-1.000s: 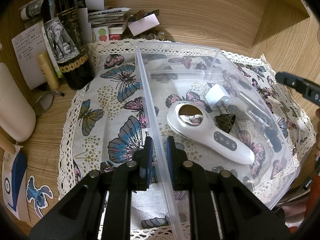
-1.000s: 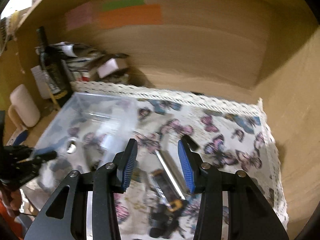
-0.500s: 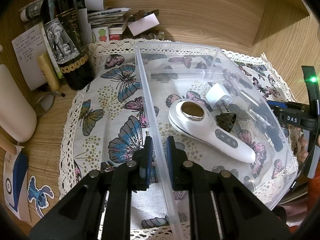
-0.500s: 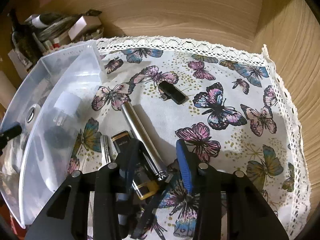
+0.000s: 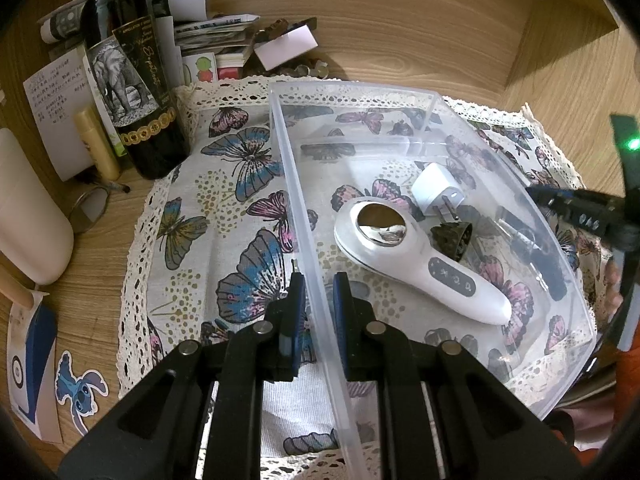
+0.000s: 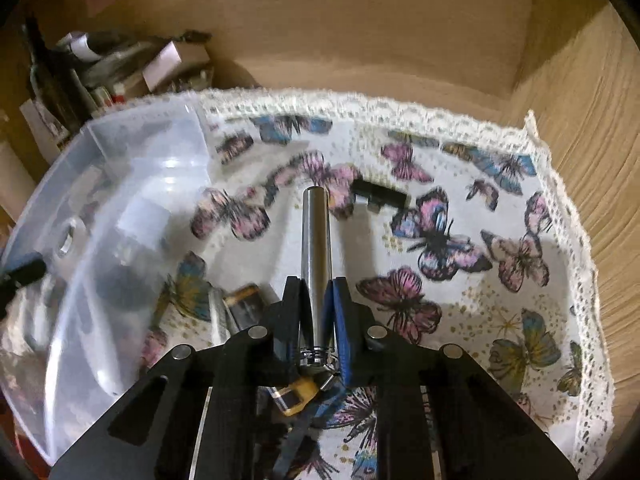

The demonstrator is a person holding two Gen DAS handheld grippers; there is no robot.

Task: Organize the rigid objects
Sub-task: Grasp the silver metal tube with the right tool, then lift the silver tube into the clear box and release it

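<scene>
Left wrist view
Left gripper [image 5: 318,294]: jaws pinched on the near wall of the clear plastic bin [image 5: 506,184], one pad outside, one inside
Bin contents: a white handheld device [image 5: 420,256] with a round metal head lies on the floor of the bin; a white plug adapter [image 5: 438,190] and a small dark ribbed piece [image 5: 454,238] sit just beside it
Bin position: resting on the butterfly cloth [image 5: 224,208] with lace edge
Beside the cloth: a wine bottle [image 5: 128,76] with an elephant label, standing upright

Right wrist view
Right gripper [image 6: 316,296]: jaws have just been closing, now clamped on the metal cylinder [image 6: 316,240], which points away from the camera
Cylinder position: on the cloth, outside the bin, just beside its right wall
Near it: a black USB stick [image 6: 380,194] further back; a yellow-and-black battery [image 6: 296,394] under the fingers, blurred
</scene>
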